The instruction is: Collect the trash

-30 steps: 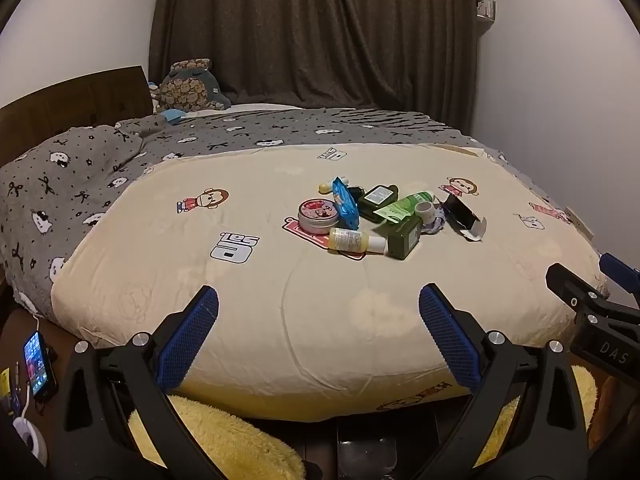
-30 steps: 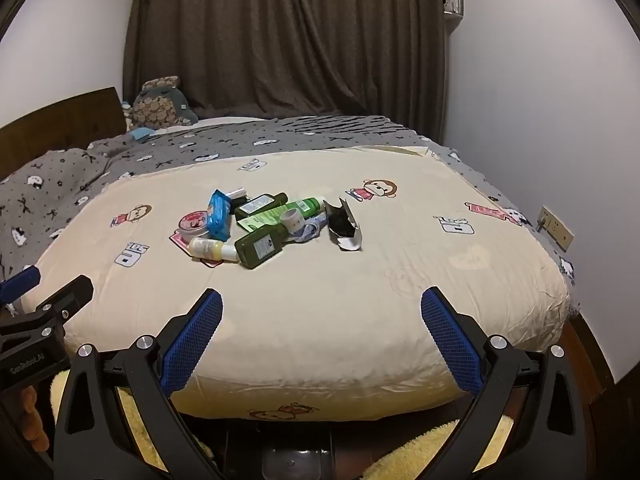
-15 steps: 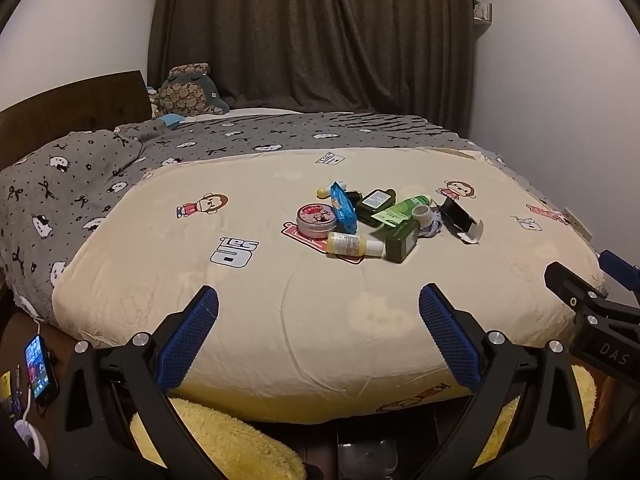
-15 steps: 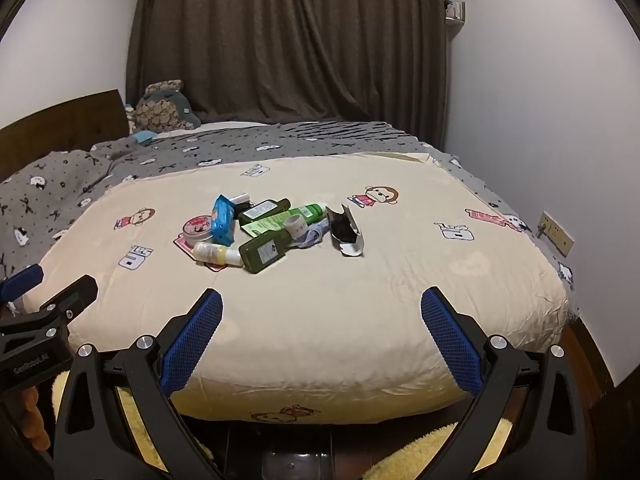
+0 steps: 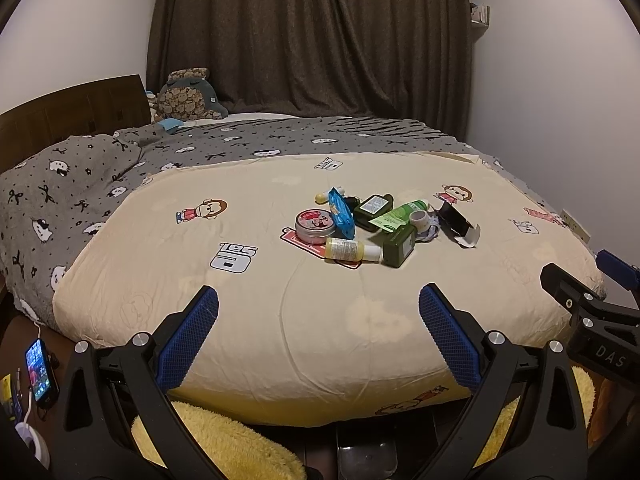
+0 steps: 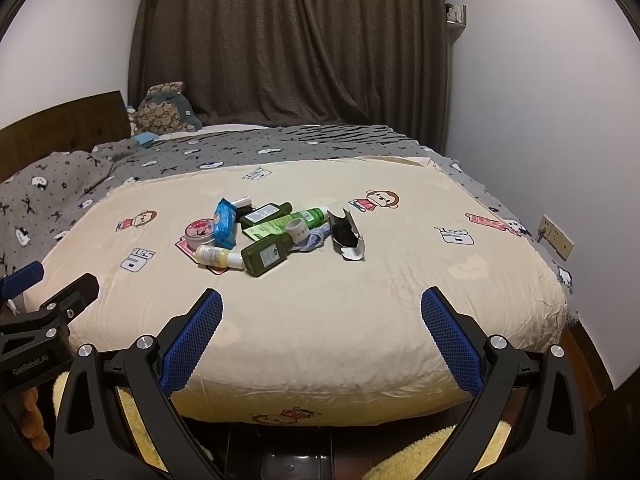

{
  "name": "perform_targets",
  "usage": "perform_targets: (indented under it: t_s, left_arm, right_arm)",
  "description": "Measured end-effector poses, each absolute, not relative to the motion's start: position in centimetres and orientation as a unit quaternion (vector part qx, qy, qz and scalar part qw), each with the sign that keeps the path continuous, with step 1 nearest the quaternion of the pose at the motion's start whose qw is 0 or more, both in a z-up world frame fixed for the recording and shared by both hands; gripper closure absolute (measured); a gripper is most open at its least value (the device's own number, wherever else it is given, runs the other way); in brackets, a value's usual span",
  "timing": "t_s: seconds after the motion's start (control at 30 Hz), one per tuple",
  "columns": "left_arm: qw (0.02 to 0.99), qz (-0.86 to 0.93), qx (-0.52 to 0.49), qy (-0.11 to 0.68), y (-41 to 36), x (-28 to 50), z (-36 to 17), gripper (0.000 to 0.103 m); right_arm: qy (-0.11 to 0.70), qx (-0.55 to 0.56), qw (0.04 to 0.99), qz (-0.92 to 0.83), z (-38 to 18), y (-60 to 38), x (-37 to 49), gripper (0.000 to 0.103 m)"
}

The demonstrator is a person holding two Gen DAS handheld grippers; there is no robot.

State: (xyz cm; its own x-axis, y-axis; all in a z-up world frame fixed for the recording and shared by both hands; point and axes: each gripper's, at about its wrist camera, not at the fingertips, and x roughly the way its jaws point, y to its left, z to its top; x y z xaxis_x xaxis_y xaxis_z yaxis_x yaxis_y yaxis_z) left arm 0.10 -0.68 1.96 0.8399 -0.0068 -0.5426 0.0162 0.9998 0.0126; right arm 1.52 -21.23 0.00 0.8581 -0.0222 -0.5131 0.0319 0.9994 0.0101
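Note:
A heap of trash lies mid-bed on the cream quilt (image 5: 280, 312): a round pink tin (image 5: 315, 225), a blue wipes packet (image 5: 341, 213), a small yellow bottle (image 5: 346, 249), dark green bottles (image 5: 399, 244), a light green tube (image 5: 400, 214), a tape roll (image 5: 420, 220) and a torn black-and-silver wrapper (image 5: 457, 224). The right wrist view shows the same heap, with the tin (image 6: 200, 232), the packet (image 6: 225, 224) and the wrapper (image 6: 346, 234). My left gripper (image 5: 318, 338) and right gripper (image 6: 320, 340) both hang open and empty over the bed's near edge, well short of the heap.
A grey patterned blanket (image 5: 80, 184) covers the far and left side of the bed, with a plush toy (image 5: 188, 96) by the wooden headboard (image 5: 72, 112). A phone (image 5: 38, 368) lies on the floor at left. Yellow fluffy rug (image 5: 224, 440) below. Dark curtain (image 5: 312, 40) behind, wall socket (image 6: 554, 236) on the right.
Both grippers have risen and tilted slightly, so the bed and heap sit a little lower and farther in view. Both stay open and empty.

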Motion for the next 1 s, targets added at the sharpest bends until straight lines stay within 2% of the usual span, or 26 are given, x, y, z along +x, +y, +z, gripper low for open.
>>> perform_targets:
  t_s: [1.0]
  left_arm:
    - [0.962,0.000,0.009,0.274,-1.11,0.50,2.39,0.008]
  right_arm:
    - [0.260,0.008,0.965,-0.015,0.14,-21.11,1.23,0.003]
